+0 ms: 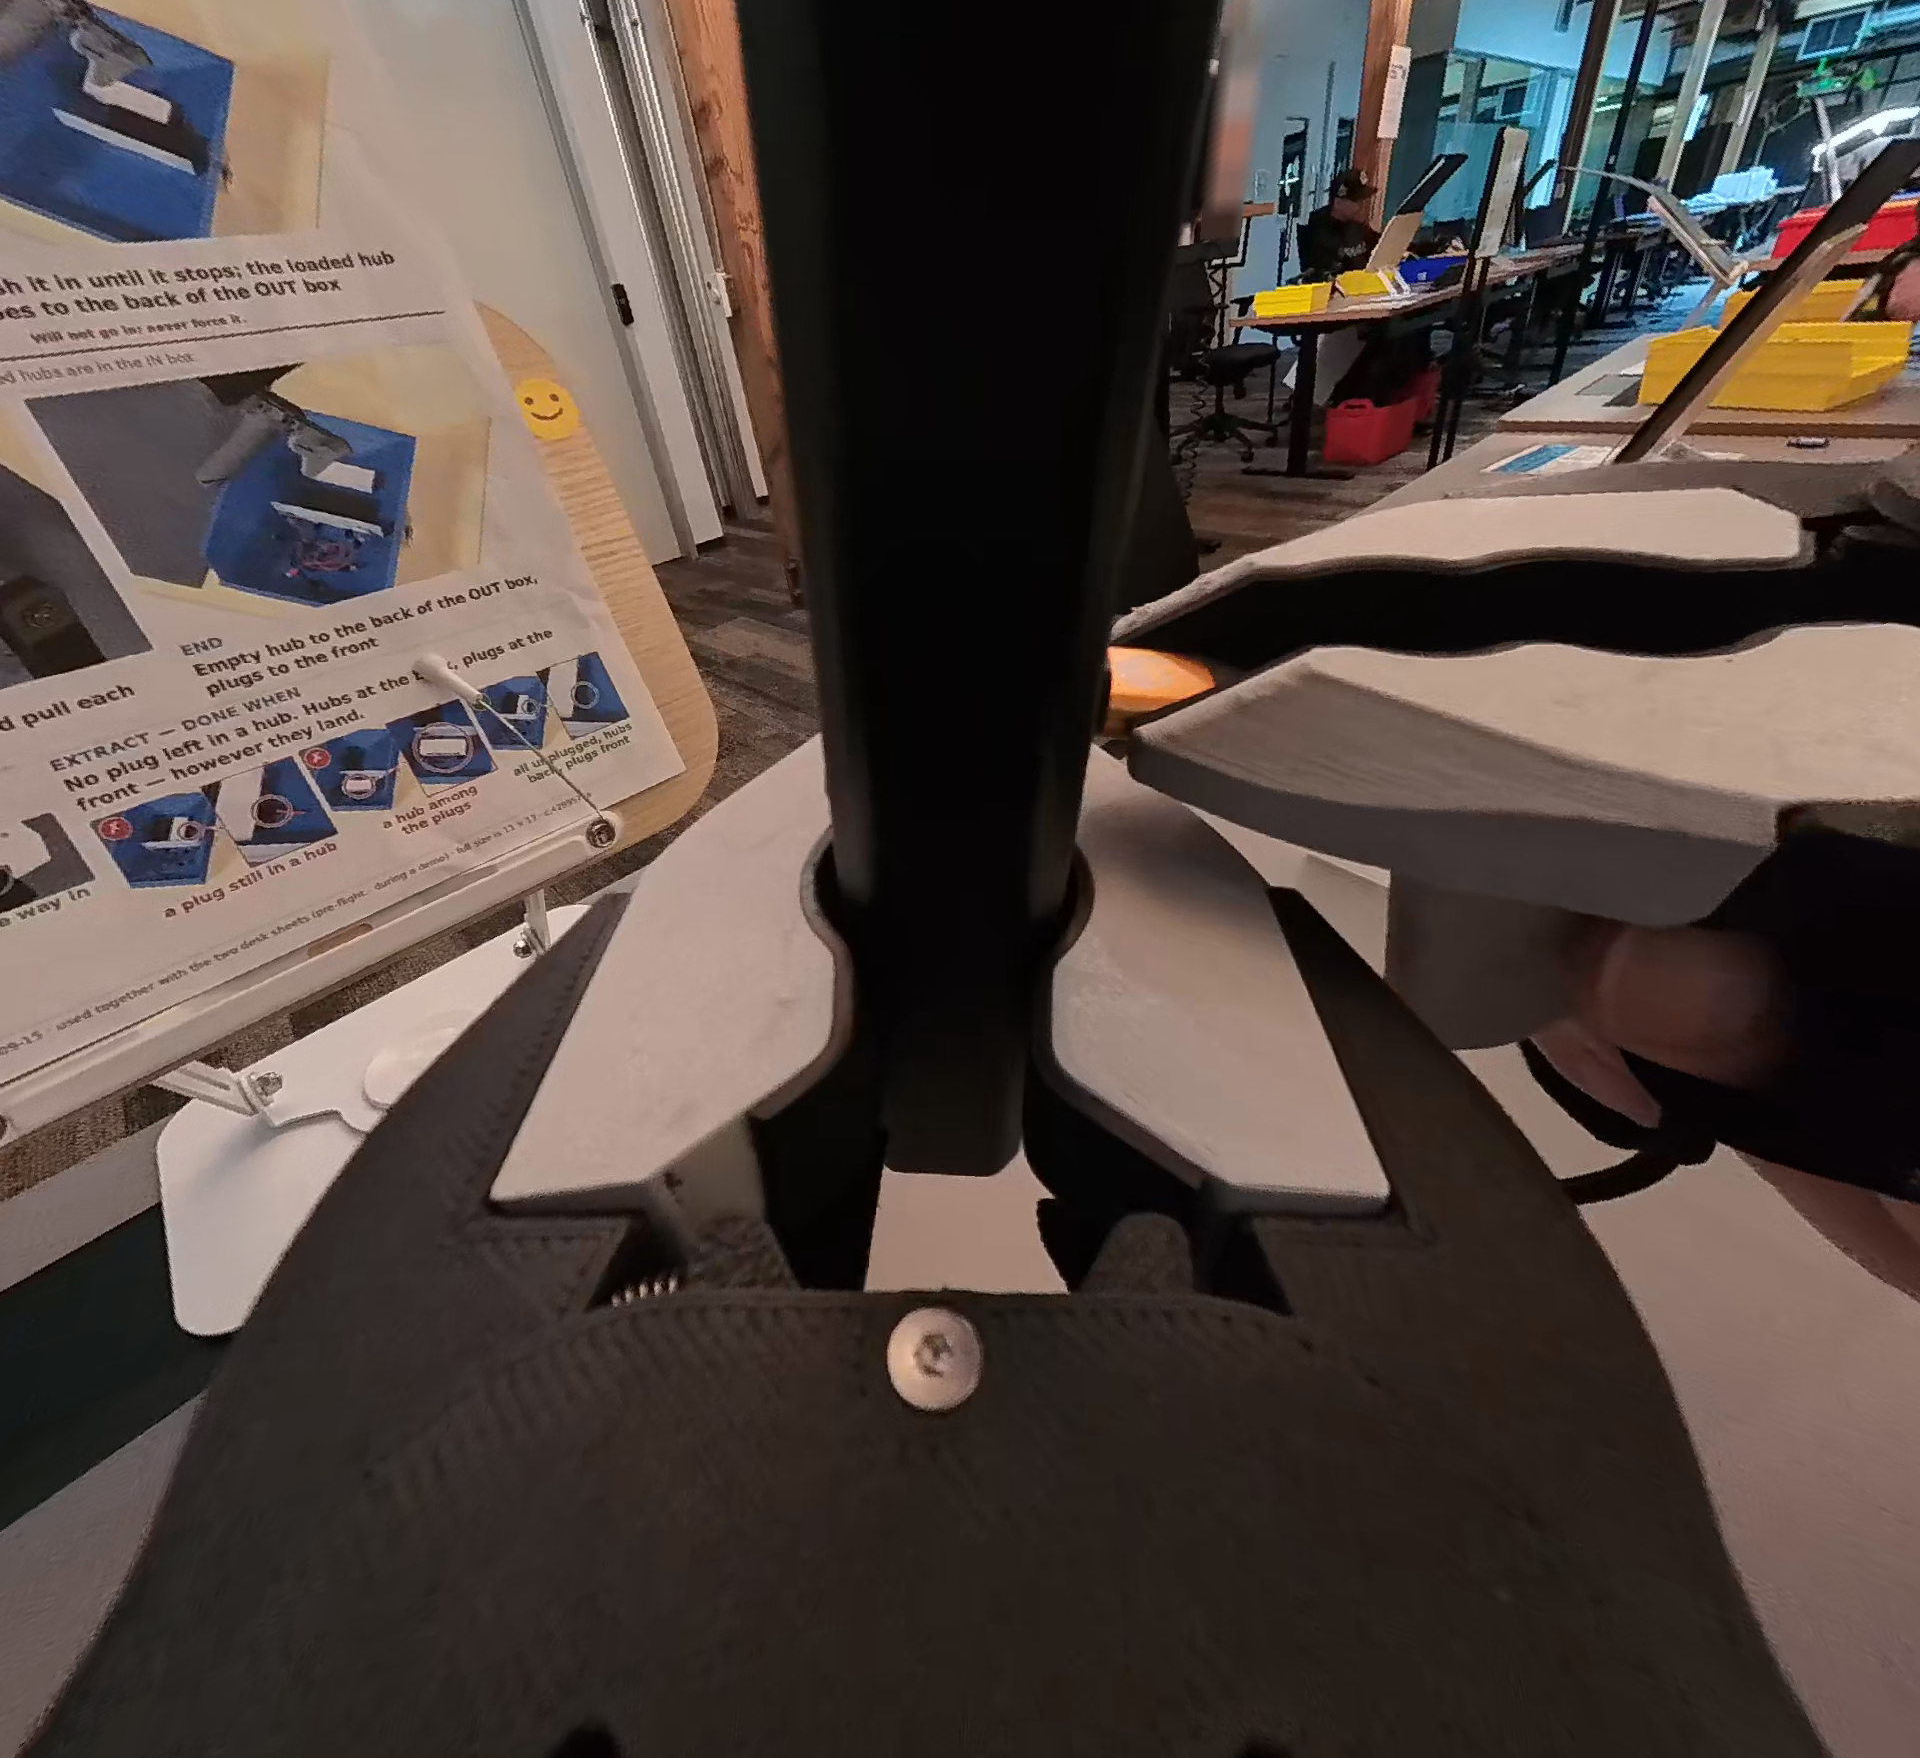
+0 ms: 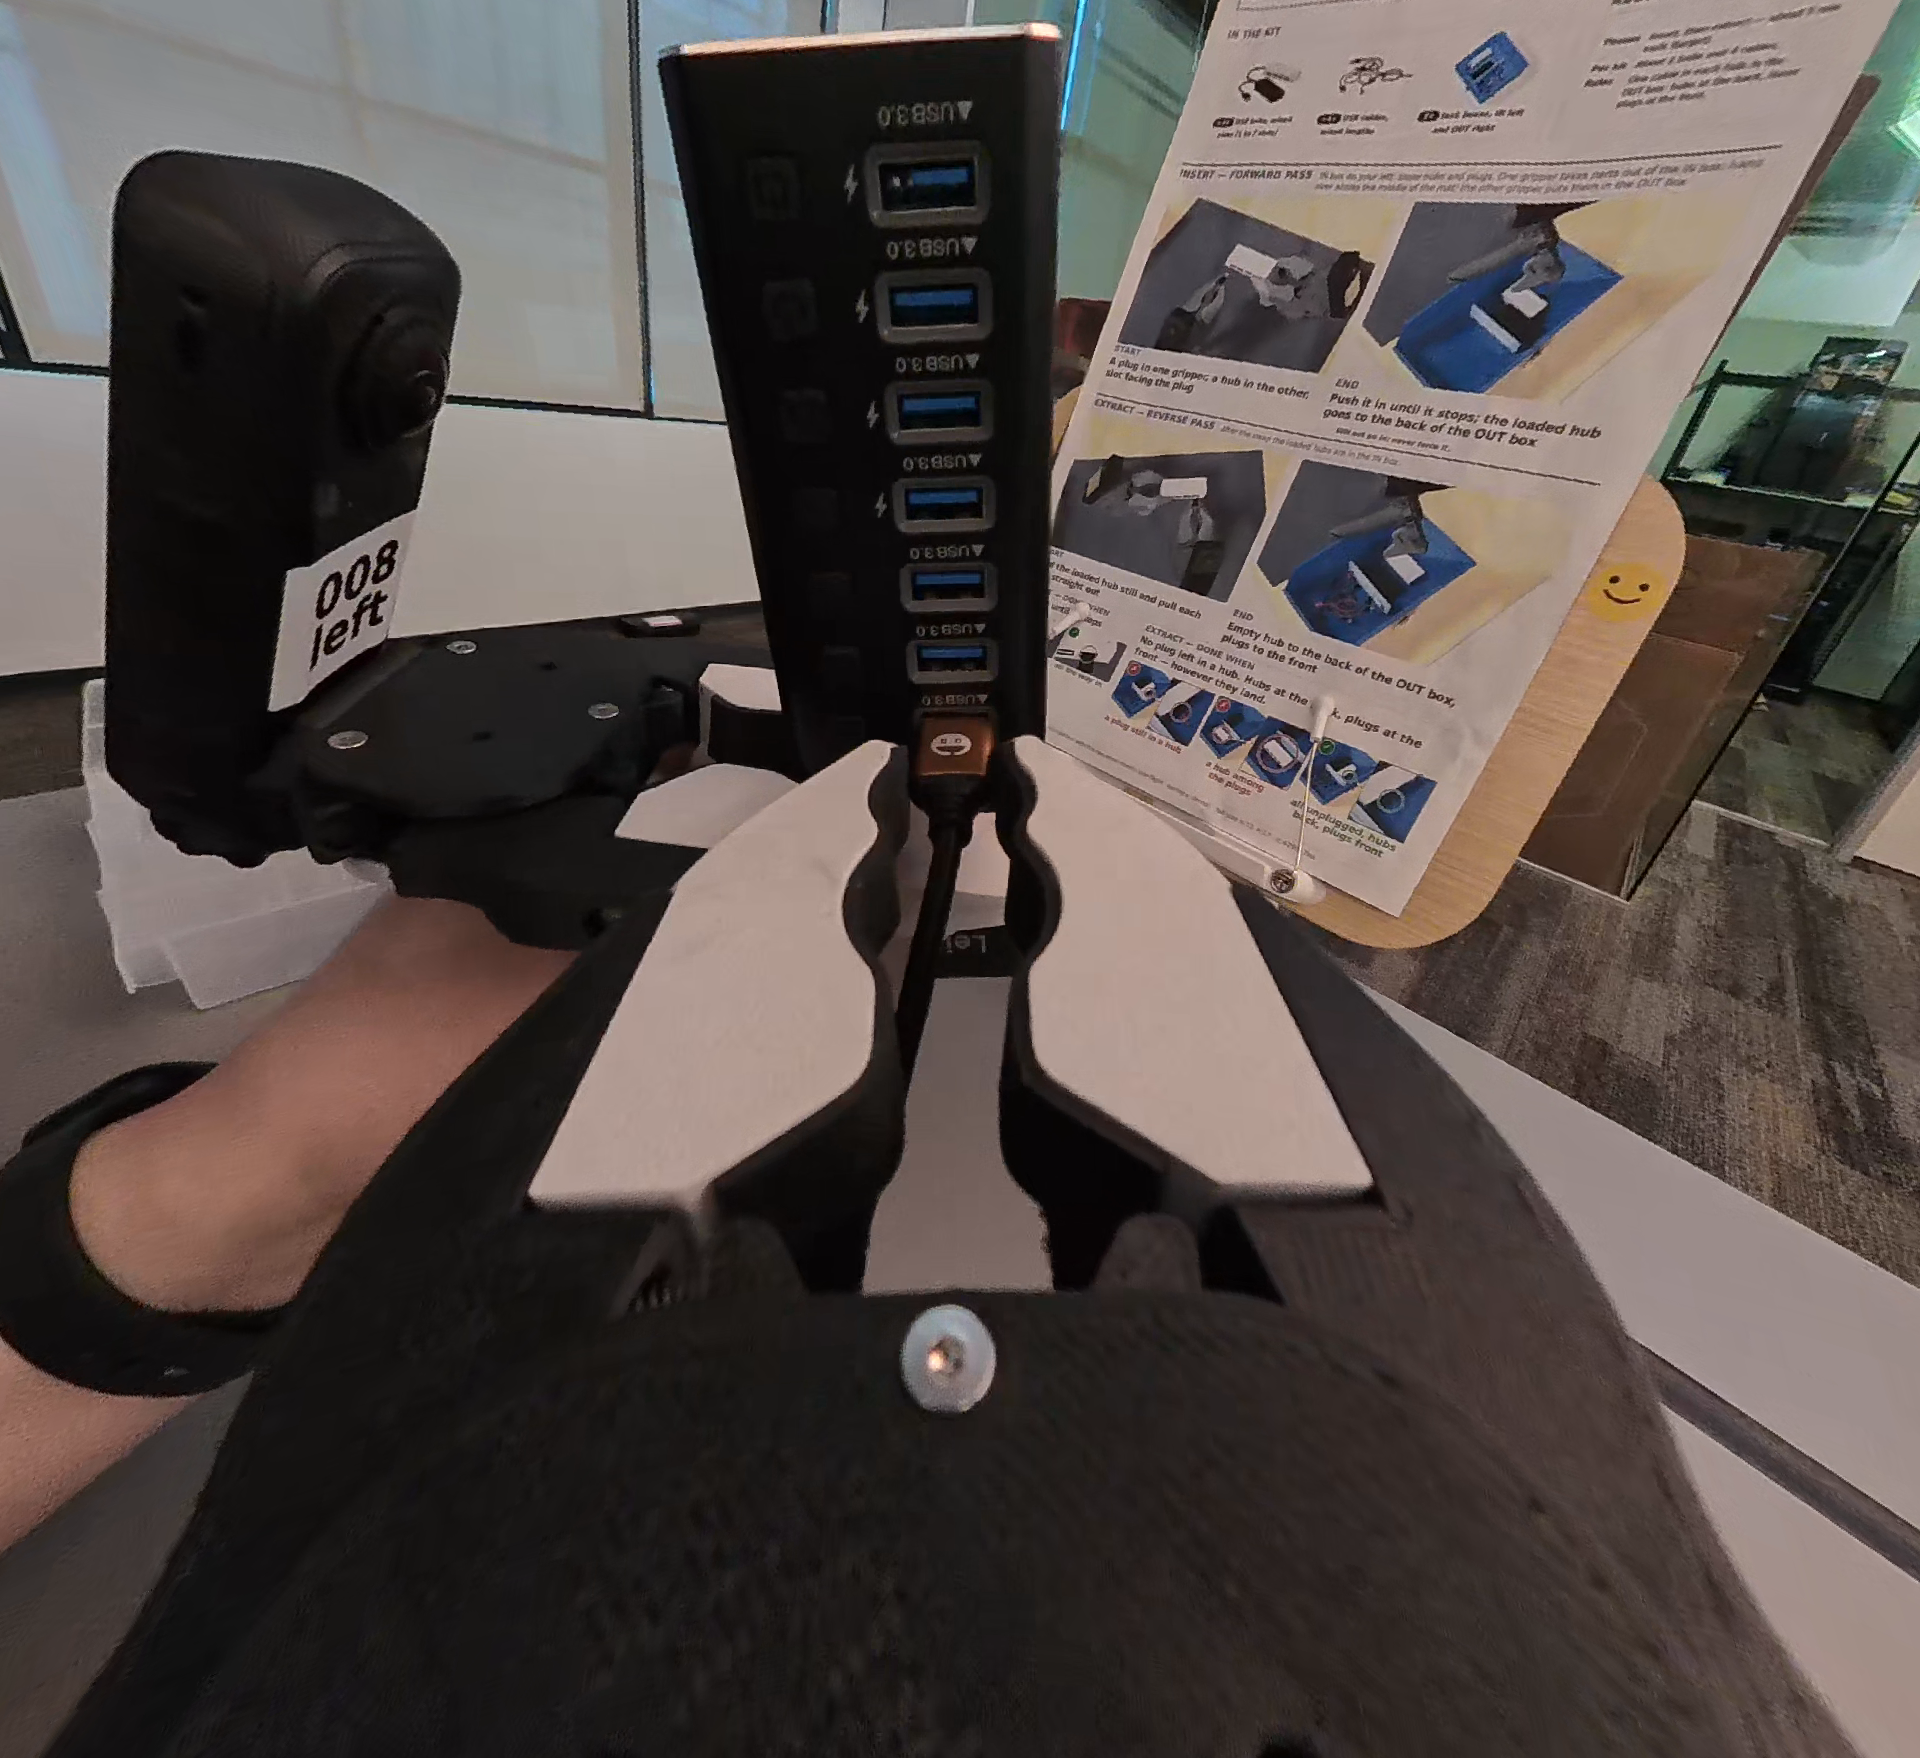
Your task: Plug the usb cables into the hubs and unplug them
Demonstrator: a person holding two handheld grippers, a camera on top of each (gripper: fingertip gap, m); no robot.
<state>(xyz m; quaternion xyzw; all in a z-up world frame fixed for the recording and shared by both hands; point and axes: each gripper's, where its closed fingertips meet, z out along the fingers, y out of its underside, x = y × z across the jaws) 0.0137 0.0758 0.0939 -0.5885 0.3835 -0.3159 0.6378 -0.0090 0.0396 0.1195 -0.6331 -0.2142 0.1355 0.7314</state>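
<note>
A tall black USB hub (image 2: 831, 337) with a column of several blue ports stands upright. My left gripper (image 1: 948, 867) is shut on its lower end; the hub (image 1: 977, 306) fills the middle of the left wrist view. My right gripper (image 2: 953, 758) is shut on an orange USB plug (image 2: 951, 744) at the hub's lowest port. I cannot tell how deep it sits. Its black cable (image 2: 920, 929) runs back between my fingers. In the left wrist view the right gripper (image 1: 1127, 682) comes in from the right with the orange plug (image 1: 1153, 678) against the hub's side.
A printed instruction sheet on a wooden stand (image 2: 1455, 378) stands just behind the hub, and to the left in the left wrist view (image 1: 312, 565). The left gripper's camera body (image 2: 270, 461) is close on the left. Yellow bins (image 1: 1766, 368) and a seated person (image 1: 1345, 222) are far off.
</note>
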